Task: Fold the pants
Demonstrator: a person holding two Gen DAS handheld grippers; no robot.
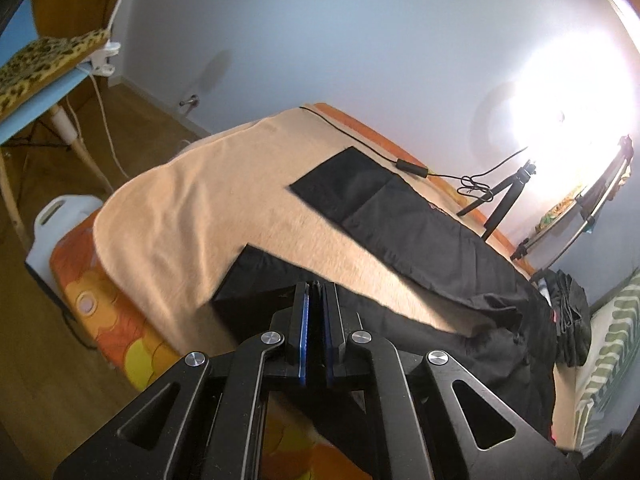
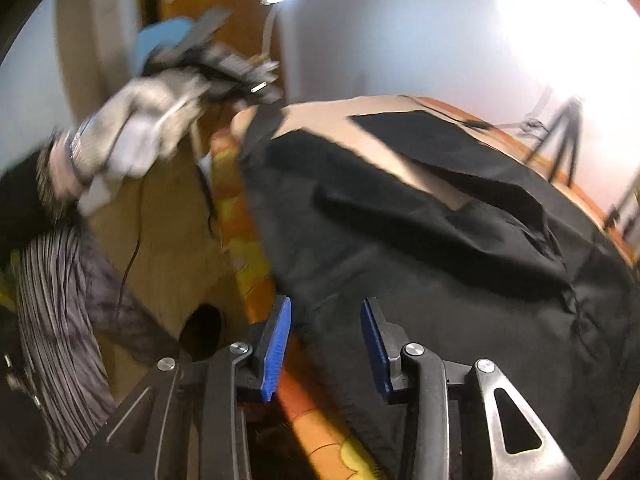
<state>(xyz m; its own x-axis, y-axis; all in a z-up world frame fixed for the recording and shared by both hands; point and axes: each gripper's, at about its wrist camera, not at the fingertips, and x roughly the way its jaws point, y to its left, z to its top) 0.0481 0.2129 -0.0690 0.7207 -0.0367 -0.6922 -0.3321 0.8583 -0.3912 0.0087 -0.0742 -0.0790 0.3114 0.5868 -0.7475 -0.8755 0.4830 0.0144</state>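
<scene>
Lower centre of each view: black pants spread on the beige blanket. Left gripper closed, apparently on a leg hem; right gripper agape over the waistband, which it should pinch squarely before folding.

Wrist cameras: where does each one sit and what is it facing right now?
Left wrist: on the left gripper, jaws shut, looking down at black pants on a tan blanket.
Right wrist: on the right gripper, jaws apart over the pants' waist; a gloved hand shows upper left.
Shared: pants, blanket, tripod.
</scene>
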